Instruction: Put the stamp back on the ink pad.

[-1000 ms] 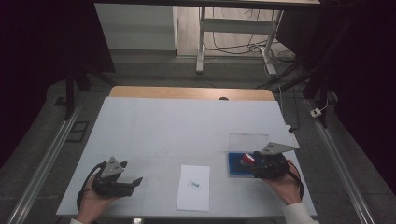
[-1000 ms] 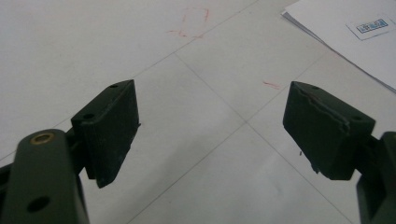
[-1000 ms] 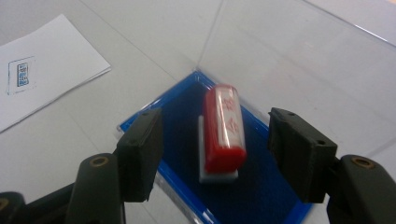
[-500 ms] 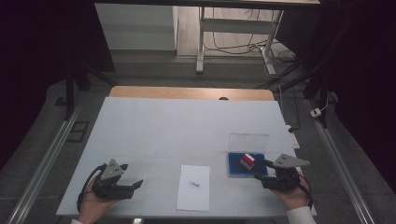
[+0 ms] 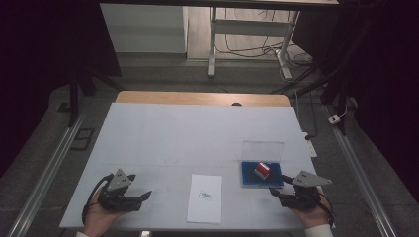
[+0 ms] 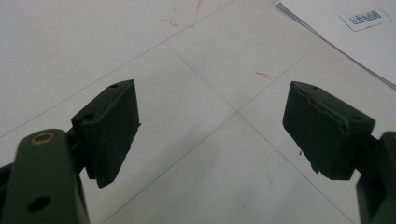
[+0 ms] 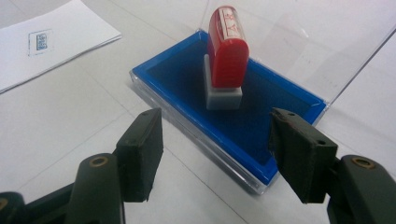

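A red stamp (image 5: 261, 170) with a grey base (image 7: 227, 51) stands upright on a blue ink pad (image 5: 249, 175) in a clear case (image 7: 280, 107); its lid (image 5: 263, 149) stands open behind. My right gripper (image 5: 279, 185) is open just in front of the pad's near right corner, apart from it, jaws (image 7: 217, 140) empty and pointing at the stamp. My left gripper (image 5: 144, 200) rests open at the table's near left, with bare table between its jaws (image 6: 210, 126). Between them lies a white sheet (image 5: 205, 200) with a small blue print (image 5: 207, 195).
The white table (image 5: 197, 133) has thin seams and faint red marks (image 6: 261, 73). The sheet's corner (image 6: 355, 42) lies ahead and to the right of the left gripper. Dark floor, metal rails and a frame with cables (image 5: 247, 44) surround the table.
My right gripper has drawn back from over the ink pad toward the table's near right edge, with the stamp left standing on the pad. The left gripper has hardly moved.
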The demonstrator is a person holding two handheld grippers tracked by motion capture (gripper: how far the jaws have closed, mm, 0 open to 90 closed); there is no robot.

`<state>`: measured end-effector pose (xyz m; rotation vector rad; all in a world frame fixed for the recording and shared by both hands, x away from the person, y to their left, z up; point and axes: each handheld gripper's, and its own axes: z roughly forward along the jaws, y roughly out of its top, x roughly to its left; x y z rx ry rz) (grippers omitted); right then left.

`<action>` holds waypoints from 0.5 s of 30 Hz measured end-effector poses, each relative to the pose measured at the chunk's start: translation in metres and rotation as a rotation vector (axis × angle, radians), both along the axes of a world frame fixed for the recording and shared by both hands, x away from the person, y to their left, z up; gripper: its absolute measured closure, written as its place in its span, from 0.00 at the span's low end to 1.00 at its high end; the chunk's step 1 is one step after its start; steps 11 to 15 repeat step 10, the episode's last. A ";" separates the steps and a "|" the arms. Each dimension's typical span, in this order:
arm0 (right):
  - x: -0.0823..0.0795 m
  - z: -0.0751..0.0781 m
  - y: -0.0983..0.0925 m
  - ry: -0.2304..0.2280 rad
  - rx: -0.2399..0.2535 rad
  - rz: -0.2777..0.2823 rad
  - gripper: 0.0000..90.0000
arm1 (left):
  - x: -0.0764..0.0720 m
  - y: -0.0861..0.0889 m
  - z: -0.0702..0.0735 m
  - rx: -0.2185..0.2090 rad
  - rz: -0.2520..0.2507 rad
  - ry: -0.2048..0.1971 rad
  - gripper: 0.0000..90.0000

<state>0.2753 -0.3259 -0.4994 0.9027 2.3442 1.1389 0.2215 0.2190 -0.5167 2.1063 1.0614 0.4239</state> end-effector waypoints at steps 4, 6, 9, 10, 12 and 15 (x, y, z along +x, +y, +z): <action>0.000 0.000 0.000 -0.004 0.001 0.011 0.40 | 0.000 0.000 0.001 -0.001 0.002 -0.002 0.21; 0.000 -0.001 0.000 -0.003 0.000 0.015 0.40 | 0.000 0.000 0.001 -0.001 0.005 -0.002 0.21; 0.000 0.000 0.000 -0.004 0.003 0.020 0.40 | 0.001 0.001 0.000 -0.001 0.007 -0.002 0.21; 0.000 0.000 0.000 -0.004 0.002 0.023 0.39 | 0.001 0.001 0.000 0.001 0.008 -0.003 0.21; 0.000 0.000 0.000 -0.004 0.002 0.023 0.39 | 0.001 0.001 0.000 0.001 0.008 -0.003 0.21; 0.000 0.000 0.000 -0.004 0.002 0.023 0.39 | 0.001 0.001 0.000 0.001 0.008 -0.003 0.21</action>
